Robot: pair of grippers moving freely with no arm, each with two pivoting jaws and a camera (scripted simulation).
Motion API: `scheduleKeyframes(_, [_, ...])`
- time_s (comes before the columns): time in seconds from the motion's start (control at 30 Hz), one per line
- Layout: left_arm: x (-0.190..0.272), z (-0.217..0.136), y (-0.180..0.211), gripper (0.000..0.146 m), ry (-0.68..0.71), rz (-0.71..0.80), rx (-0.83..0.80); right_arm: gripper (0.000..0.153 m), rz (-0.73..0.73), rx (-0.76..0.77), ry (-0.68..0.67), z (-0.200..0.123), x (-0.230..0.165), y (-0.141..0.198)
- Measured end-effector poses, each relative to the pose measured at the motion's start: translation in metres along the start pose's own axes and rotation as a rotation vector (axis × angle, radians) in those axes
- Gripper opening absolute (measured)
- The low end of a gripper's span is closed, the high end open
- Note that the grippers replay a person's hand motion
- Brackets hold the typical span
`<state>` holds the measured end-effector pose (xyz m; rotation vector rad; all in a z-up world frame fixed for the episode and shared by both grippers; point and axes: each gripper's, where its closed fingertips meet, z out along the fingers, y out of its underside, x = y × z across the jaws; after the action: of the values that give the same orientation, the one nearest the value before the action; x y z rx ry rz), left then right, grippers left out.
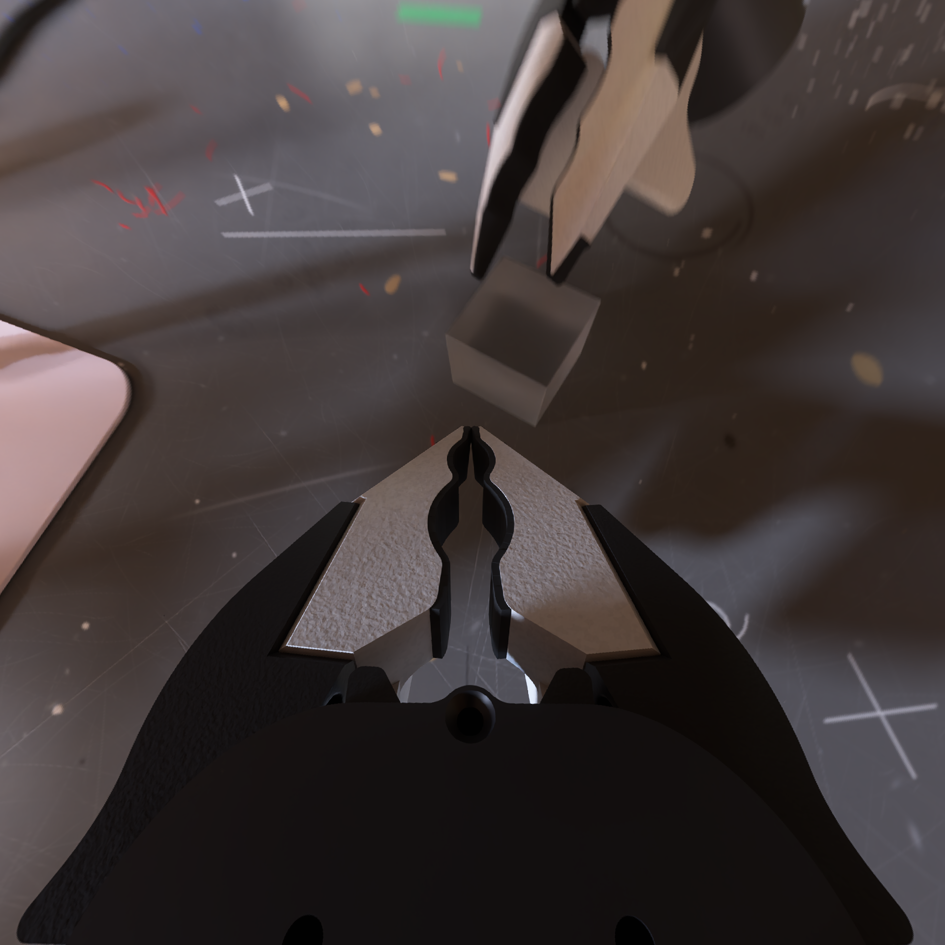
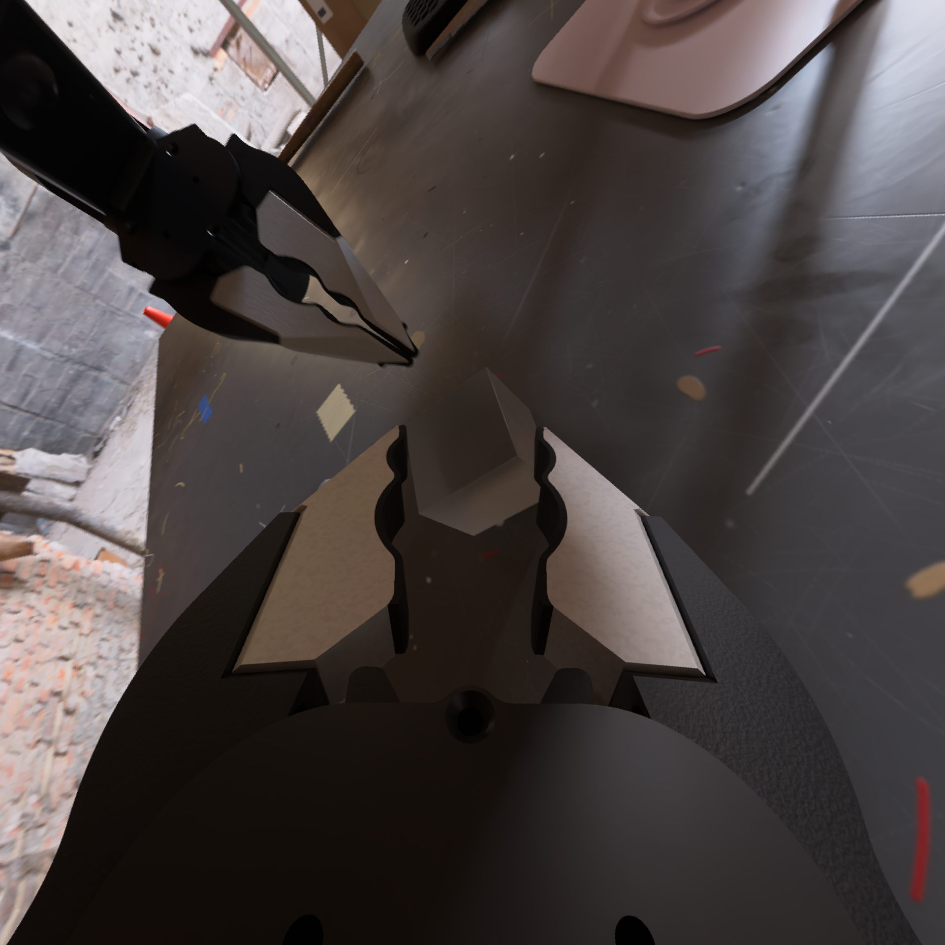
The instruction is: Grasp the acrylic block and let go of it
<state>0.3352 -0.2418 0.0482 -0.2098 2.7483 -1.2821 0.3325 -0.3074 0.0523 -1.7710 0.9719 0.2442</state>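
Note:
The acrylic block [image 1: 516,353] is a clear grey cube, tilted, just above the dark table. My right gripper [image 2: 470,434] is shut on the block [image 2: 460,460], which sits between its fingertips with a pad against each side. In the left wrist view the right gripper [image 1: 516,273] comes down from above onto the block's far top edges. My left gripper [image 1: 470,429] is shut and empty, its tips just short of the block's near lower corner. It also shows in the right wrist view [image 2: 411,355], just beyond and left of the block.
A pink tray [image 1: 51,409] lies at the left, and shows far right in the right wrist view [image 2: 665,66]. A dark ribbed object [image 2: 434,25] lies beside it. The scratched dark table [image 2: 716,307] ends at an edge [image 2: 153,409] on the left.

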Motion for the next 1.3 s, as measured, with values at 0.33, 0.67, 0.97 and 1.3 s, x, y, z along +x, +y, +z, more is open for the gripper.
scheduleKeyframes(0.33, [0.005,0.015,0.006,0.0,0.028,-0.014,-0.064,0.045,-0.155,0.074,0.023,-0.013,0.001,0.01])
scheduleKeyframes(0.67, [-0.008,-0.026,0.006,0.01,-0.119,-0.056,0.032,0.093,-0.344,-0.008,0.099,-0.006,0.007,0.012])
scheduleKeyframes(0.97, [0.005,-0.023,0.035,0.025,-0.108,-0.064,-0.059,0.119,-0.54,-0.217,0.12,0.022,0.016,0.024])
scheduleKeyframes(1.3, [0.005,-0.013,0.015,0.0,-0.075,0.034,0.065,0.079,-0.648,-0.256,0.154,0.032,0.013,0.03])
